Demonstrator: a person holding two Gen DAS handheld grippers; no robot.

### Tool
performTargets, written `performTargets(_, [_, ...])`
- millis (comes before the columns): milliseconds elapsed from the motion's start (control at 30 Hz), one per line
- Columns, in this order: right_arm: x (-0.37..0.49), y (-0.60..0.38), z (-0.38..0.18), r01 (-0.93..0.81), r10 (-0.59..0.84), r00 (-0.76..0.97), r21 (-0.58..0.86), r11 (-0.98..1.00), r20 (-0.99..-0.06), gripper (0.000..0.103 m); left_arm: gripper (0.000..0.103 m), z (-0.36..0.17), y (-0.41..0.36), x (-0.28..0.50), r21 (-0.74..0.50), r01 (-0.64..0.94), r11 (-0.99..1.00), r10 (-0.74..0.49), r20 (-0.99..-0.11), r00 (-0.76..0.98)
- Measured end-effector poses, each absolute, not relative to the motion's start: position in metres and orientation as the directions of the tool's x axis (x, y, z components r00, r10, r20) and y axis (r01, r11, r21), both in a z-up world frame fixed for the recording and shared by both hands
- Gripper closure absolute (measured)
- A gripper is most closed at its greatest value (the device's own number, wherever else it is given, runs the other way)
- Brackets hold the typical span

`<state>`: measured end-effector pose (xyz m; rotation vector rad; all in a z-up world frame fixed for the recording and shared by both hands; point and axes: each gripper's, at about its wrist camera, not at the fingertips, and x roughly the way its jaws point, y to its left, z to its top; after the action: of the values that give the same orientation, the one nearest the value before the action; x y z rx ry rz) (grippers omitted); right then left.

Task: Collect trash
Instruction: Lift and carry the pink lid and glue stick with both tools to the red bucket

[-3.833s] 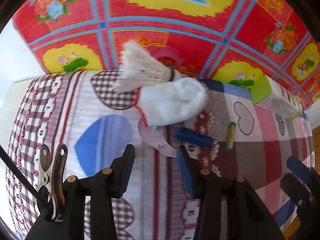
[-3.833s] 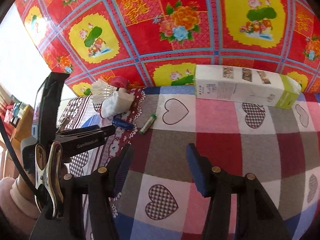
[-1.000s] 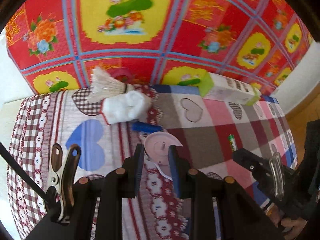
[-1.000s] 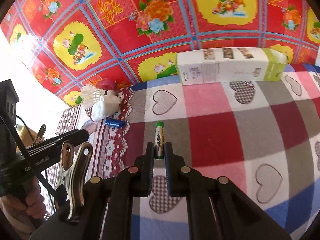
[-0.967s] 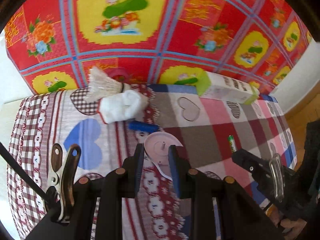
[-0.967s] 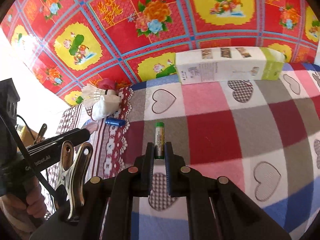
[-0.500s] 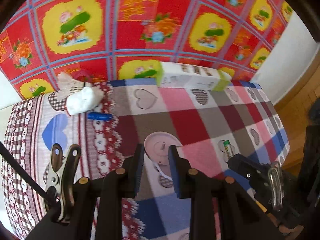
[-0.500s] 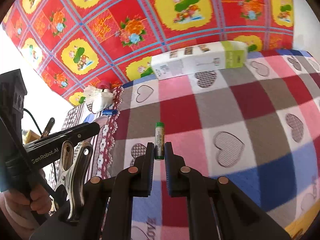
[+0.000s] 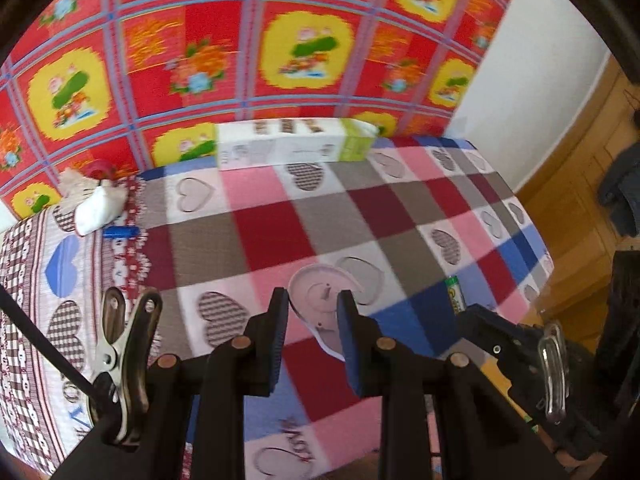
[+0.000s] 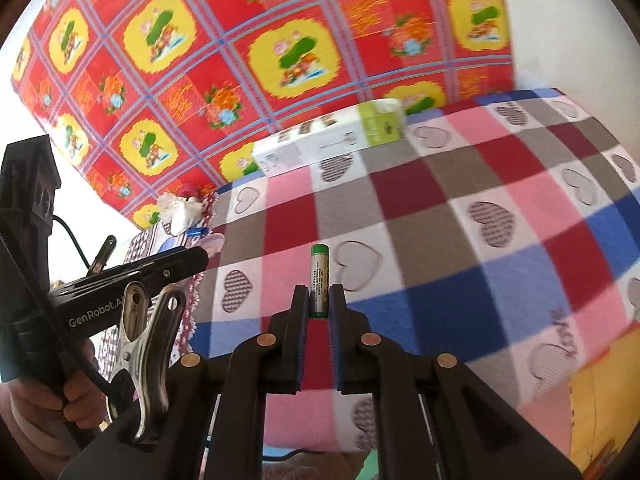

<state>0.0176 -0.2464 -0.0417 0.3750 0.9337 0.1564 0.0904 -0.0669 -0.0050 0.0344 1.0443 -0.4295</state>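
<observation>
With the left gripper (image 9: 312,312) clamped on a pink lid (image 9: 320,300) and the right gripper (image 10: 319,308) clenching a green battery (image 10: 319,280), both loads hang over the checked blanket (image 9: 360,208) near its front edge, so this looks like the carry step, which next calls for a bin, not in view.

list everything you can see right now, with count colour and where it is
pink lid: 1, pale pink, round, held in the left gripper
battery: 1, green and yellow, held upright in the right gripper
long box: 1, white with a green end, at the far edge of the bed against the wall cloth
white sock: 1, white, far left of the bed
shuttlecock: 1, off-white, just behind the sock
blue tube: 1, blue, beside the sock
blanket: 1, checked pink, red, grey and blue with hearts, covering the bed
wall cloth: 1, red with yellow flower panels, behind the bed
left gripper: 1, black
right gripper: 1, black
hand: 1, gripping the left gripper's handle
</observation>
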Motion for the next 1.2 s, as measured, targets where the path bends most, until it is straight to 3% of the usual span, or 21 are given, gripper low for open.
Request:
performTargets(800, [-0.086,-0.414,-0.018,0.211,0.144,0.676,0.377,0.902,-0.723,0.092,0.077,0.008,-0.257,0.012,-0.194,0.561,0.805,-0.454,-0.810,0.371])
performTargets(1200, [-0.131,-0.495,-0.012,0.392,0.004,0.688,0.376,0.839,-0.725,0.092,0.077,0.012,-0.366,-0.008,-0.206,0.717,0.666,-0.536,-0.800,0.268])
